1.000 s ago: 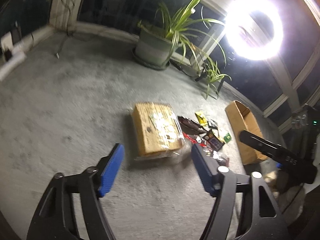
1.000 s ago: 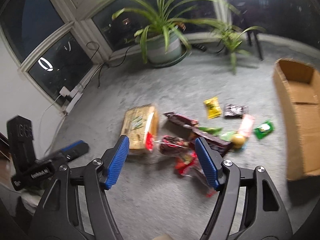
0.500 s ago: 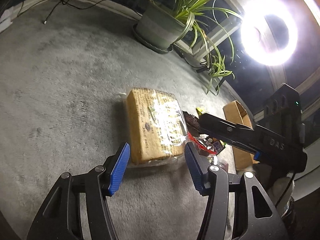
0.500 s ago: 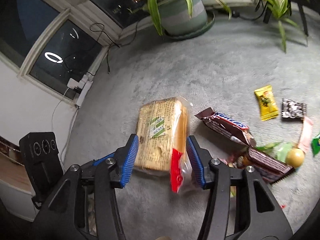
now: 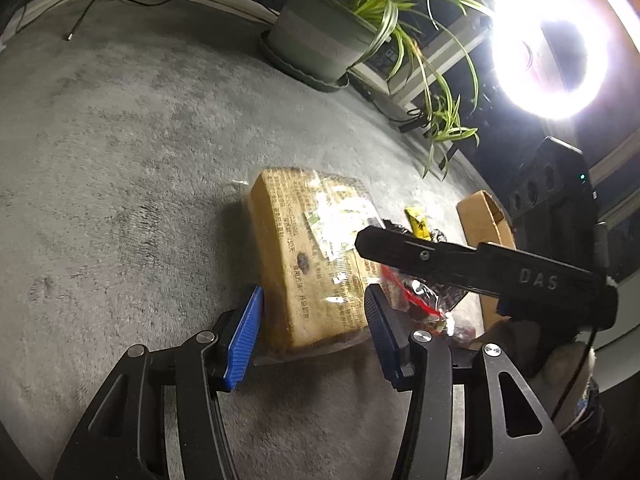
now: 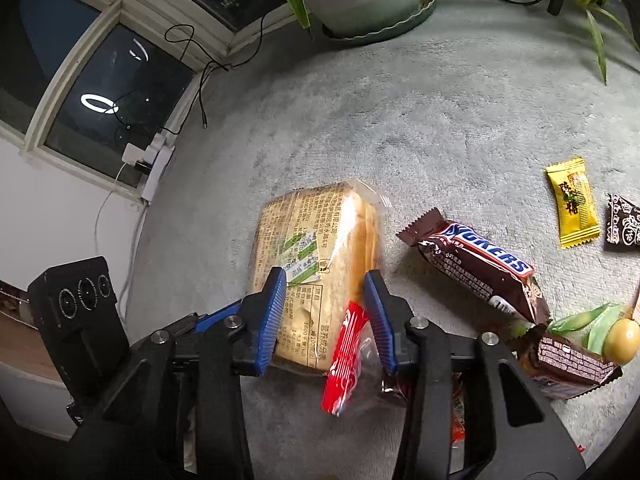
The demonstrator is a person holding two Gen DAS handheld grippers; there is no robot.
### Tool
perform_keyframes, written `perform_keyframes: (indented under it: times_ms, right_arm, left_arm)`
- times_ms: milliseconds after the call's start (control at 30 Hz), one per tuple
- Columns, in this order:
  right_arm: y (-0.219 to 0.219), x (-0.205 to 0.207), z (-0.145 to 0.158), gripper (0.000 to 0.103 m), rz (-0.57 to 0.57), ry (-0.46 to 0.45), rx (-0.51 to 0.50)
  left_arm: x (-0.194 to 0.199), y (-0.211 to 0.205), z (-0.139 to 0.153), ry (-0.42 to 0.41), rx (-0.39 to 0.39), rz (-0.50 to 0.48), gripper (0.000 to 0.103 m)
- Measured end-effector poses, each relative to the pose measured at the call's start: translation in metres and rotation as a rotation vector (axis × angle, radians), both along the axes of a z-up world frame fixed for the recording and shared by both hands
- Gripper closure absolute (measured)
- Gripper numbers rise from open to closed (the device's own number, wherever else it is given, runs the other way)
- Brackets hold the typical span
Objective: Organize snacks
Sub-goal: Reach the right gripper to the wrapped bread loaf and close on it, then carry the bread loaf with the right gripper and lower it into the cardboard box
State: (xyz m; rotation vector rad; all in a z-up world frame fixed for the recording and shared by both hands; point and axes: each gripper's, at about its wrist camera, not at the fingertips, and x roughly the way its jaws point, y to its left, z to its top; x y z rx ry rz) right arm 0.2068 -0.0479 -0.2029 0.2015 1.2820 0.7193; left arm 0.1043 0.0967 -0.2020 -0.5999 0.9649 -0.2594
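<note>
I am judging this as the very start of the job — as far as both views show, nothing is sitting in the cardboard box [image 5: 482,220] yet, though only its near flap and one wall are showing, so I cannot tell what lies deeper inside.

The bread pack [image 5: 312,256] is lying flat on the grey carpet [image 5: 120,160], in its clear wrapper with a red closure strip [image 6: 346,356] at the end nearest me. I am holding the left gripper [image 5: 310,334] spread wide around the near end of the pack, one blue pad on each side and neither pressing in. The right gripper [image 6: 324,316] is coming over the same pack from the other side, its pads also parted and straddling the loaf; whether they are touching the wrapper I cannot tell. Neither gripper is carrying anything.

The other snacks are all waiting loose on the carpet: a Snickers bar [image 6: 476,260] just beside the bread, a yellow candy packet [image 6: 572,206] and a dark sachet [image 6: 624,220] further out, and a second brown bar [image 6: 568,360] with a small round yellowish sweet [image 6: 620,338] and green wrappers near it.

So what is left, by my reading, is nearly everything — closing on the bread, lifting it and moving it to the box, then taking the small items one at a time. The soft loaf is likely to squash under a hard pinch, so I am planning a gentle grip.
</note>
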Motion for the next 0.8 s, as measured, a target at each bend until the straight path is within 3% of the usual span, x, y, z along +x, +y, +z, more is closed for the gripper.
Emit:
perform_keyframes:
  times_ms: [400,800]
  right_arm:
    - [0.003,-0.009,0.014,0.064,0.045,-0.038,0.013]
    - [-0.001,-0.032,0.055,0.064,0.081,-0.117,0.050]
  left_arm:
    - [-0.004,-0.008,0.009,-0.035,0.055,-0.018,0.053]
    - [-0.029,0.000,0.052,-0.135,0.093,0.004,0.053]
